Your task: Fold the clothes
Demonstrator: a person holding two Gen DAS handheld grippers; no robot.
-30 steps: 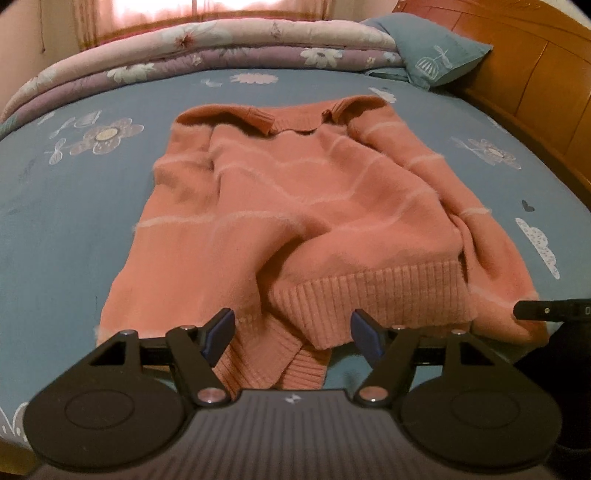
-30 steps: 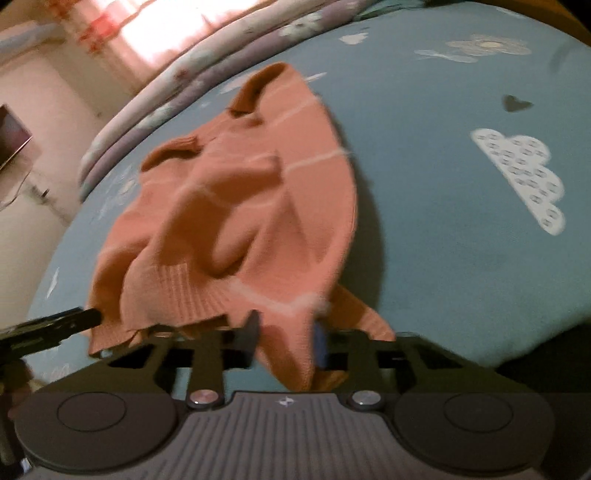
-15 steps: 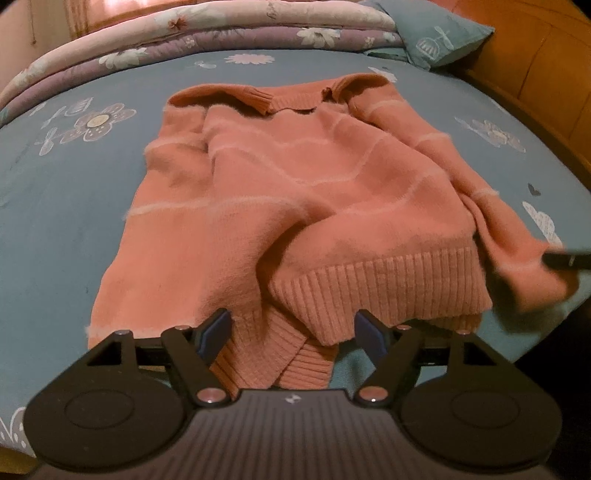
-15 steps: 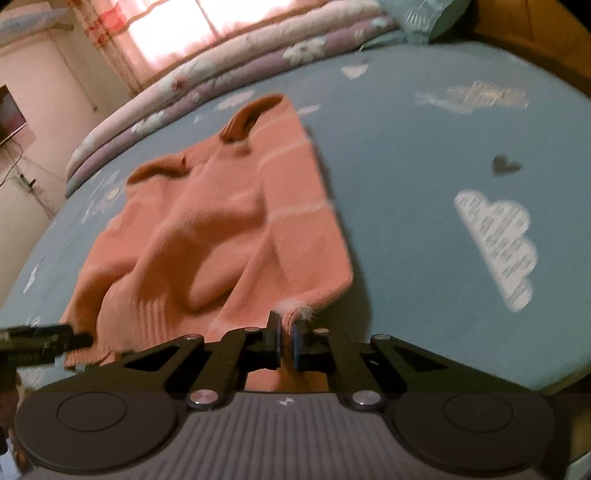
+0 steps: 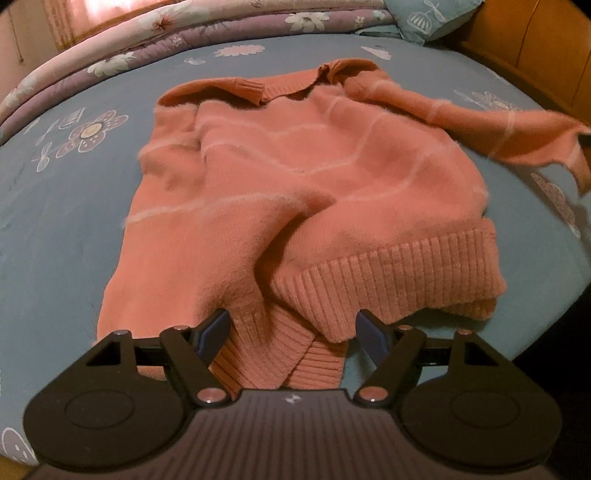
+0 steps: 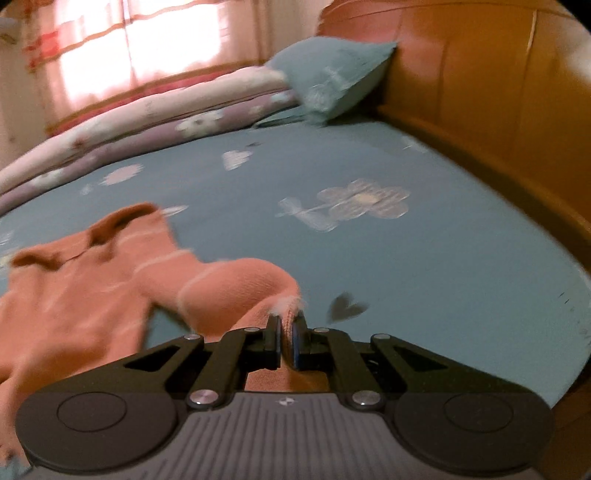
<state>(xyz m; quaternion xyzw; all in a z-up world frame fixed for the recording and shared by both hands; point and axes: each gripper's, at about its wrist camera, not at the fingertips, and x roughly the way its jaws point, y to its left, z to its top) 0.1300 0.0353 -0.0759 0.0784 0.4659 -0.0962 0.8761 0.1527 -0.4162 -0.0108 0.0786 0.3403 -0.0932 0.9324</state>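
A salmon knit sweater (image 5: 295, 177) with pale stripes lies face up on the blue bed sheet (image 5: 55, 221), collar at the far end. Its ribbed hem (image 5: 388, 273) is bunched and folded over at the near end. My left gripper (image 5: 291, 328) hovers open over that hem, with rumpled rib cloth lying between the wide-set fingers. My right gripper (image 6: 287, 332) is shut on the cuff of the sweater's right sleeve (image 6: 229, 288). In the left wrist view the sleeve (image 5: 517, 129) stretches off the bed to the right, away from the body.
A folded floral quilt (image 5: 184, 33) runs along the far side of the bed. A blue pillow (image 6: 332, 81) leans against the wooden headboard (image 6: 480, 92) on the right. The bed's near edge drops off below both grippers.
My right gripper closed on the sleeve cuff, then lifted and drew the sleeve out to the right, away from the sweater's body. My left gripper stayed over the hem, tilting slightly.
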